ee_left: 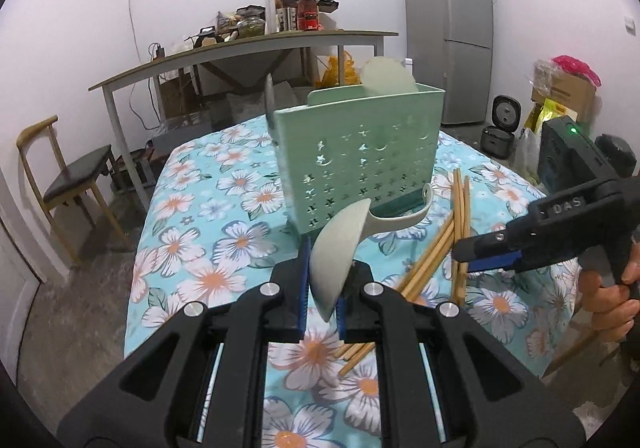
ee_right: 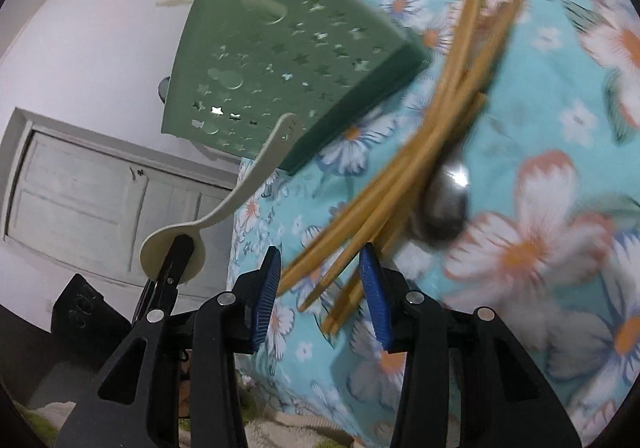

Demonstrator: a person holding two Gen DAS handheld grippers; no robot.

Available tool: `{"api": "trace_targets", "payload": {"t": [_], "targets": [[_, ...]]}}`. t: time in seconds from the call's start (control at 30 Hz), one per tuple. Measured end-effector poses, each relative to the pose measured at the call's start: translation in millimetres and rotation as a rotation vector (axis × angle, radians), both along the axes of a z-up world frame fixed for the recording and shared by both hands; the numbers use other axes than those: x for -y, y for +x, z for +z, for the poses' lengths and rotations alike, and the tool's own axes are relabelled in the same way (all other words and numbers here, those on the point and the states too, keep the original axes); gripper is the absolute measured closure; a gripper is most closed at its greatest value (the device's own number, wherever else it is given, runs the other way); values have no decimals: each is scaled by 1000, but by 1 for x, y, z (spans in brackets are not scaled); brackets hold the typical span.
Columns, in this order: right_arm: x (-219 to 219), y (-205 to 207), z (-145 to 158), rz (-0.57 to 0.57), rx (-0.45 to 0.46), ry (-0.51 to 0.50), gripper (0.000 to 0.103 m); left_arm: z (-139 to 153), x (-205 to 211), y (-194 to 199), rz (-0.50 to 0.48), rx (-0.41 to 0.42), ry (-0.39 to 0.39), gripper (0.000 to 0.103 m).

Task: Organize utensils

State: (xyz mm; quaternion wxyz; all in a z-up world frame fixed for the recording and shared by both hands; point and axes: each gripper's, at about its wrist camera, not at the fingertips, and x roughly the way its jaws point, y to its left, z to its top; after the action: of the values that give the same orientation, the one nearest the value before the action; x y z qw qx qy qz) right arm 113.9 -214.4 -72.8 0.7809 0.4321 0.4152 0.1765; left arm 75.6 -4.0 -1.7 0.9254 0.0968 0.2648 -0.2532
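Note:
A green perforated utensil holder point(ee_left: 360, 156) stands on the floral tablecloth; it also shows in the right wrist view point(ee_right: 280, 60). My left gripper point(ee_left: 322, 288) is shut on the bowl of a pale plastic spoon point(ee_left: 340, 256), held above the table in front of the holder, with its handle point(ee_right: 256, 176) pointing toward the holder. Several wooden chopsticks point(ee_left: 448, 244) lie to the right of the holder. My right gripper point(ee_right: 320, 288) is open just above the chopsticks' point(ee_right: 400, 176) near ends. A metal spoon point(ee_right: 444, 204) lies under them.
A round pale utensil point(ee_left: 386, 78) sticks up out of the holder. The table's near edge point(ee_right: 256, 288) drops off by my right gripper. A long table point(ee_left: 240, 48), a chair point(ee_left: 68, 184) and a fridge point(ee_left: 448, 28) stand beyond.

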Motion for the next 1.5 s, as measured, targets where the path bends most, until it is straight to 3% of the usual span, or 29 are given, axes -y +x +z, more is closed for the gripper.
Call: {"api": "trace_targets", "payload": {"t": [0.2, 0.33, 0.43, 0.6, 0.8, 1.0, 1.17, 1.5], "targets": [[-20, 22, 5, 18, 9, -99, 62, -4, -2, 0, -16, -16, -18, 93], [-30, 11, 21, 54, 27, -166, 62, -6, -4, 3, -17, -27, -32, 93], [-12, -9, 25, -14, 26, -212, 62, -8, -6, 5, -15, -39, -42, 93], [45, -27, -4, -183, -65, -163, 62, -10, -9, 7, -9, -56, -53, 93], [48, -12, -18, -183, -61, -118, 64, -11, -8, 8, -9, -65, -54, 93], [29, -1, 1, -148, -40, -148, 64, -12, -8, 8, -6, -63, -52, 93], [34, -11, -2, -157, -68, -133, 64, -14, -7, 10, -7, -71, -55, 93], [29, -3, 13, -140, -12, -144, 64, -15, -8, 11, -4, -80, -55, 93]]}}
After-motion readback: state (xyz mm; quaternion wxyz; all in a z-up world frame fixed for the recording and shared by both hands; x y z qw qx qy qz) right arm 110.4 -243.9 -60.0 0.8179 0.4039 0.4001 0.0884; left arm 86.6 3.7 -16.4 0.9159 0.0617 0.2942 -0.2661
